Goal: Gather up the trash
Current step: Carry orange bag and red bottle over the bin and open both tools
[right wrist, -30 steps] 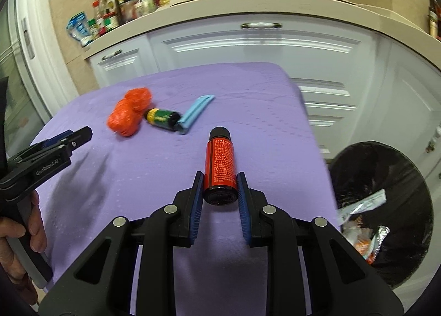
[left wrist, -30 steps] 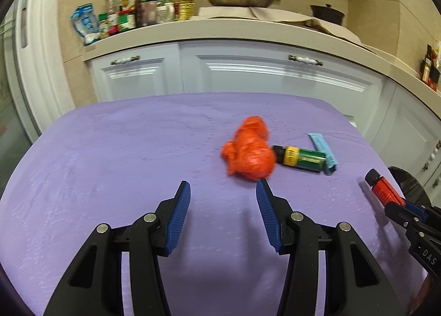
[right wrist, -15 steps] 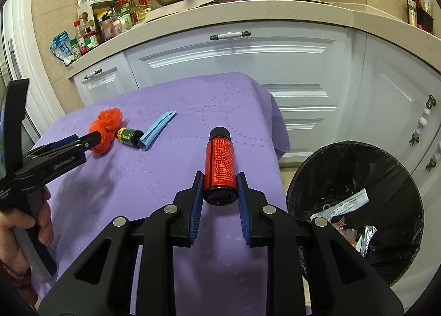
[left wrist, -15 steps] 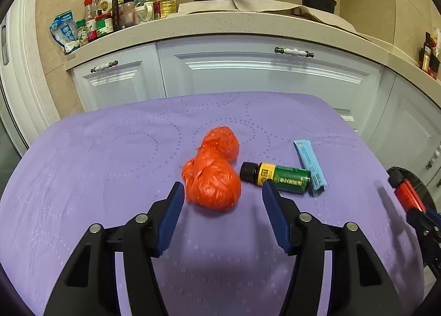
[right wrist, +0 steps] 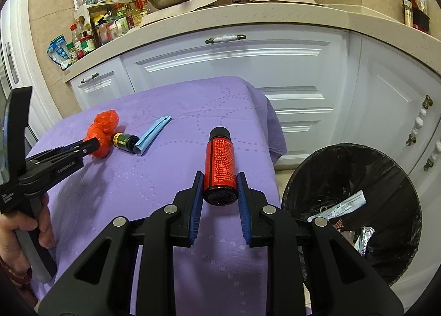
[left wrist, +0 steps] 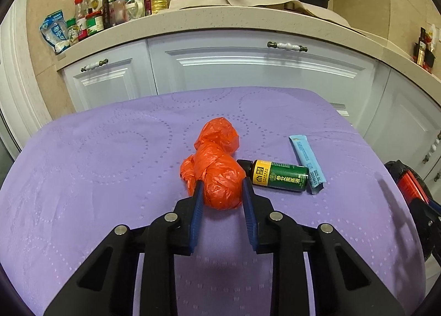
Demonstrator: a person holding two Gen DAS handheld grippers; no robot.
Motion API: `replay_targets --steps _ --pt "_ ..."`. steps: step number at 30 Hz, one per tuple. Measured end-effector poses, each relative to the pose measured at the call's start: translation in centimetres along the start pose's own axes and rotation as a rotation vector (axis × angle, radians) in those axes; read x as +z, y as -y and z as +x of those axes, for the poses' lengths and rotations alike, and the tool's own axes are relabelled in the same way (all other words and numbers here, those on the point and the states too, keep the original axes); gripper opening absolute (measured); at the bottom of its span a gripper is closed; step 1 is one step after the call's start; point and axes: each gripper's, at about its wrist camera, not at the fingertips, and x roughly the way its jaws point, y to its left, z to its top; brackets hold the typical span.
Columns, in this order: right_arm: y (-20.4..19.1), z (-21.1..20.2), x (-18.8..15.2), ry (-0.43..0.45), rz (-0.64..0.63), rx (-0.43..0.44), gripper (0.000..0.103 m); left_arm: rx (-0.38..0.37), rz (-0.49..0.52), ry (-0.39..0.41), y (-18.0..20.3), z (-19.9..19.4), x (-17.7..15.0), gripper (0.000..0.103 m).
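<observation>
Crinkled glossy plastic bag (left wrist: 217, 175); matt embossed purple cloth (left wrist: 110, 167); shiny red bottle (right wrist: 220, 167).

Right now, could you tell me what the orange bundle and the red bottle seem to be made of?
Orange bundle: thin plastic film, probably a knotted bag; glossy, finely crinkled. Red bottle: smooth rigid body, plastic or glass, can't tell; a shiny red printed label wraps it, with a dark cap and base.

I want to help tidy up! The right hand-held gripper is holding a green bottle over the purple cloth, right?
Not quite. The right wrist view shows the right hand-held gripper holding a red bottle over the purple cloth. The green bottle lies on the cloth.
</observation>
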Motion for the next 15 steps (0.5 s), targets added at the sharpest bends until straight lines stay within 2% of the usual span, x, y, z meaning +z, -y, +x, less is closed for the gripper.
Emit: replay_targets --steps 15 --pt "-1.0 -0.9 -0.3 0.024 -0.006 -0.018 0.023 -0.02 0.011 0.025 -1.0 -3.8 -2.3 0.027"
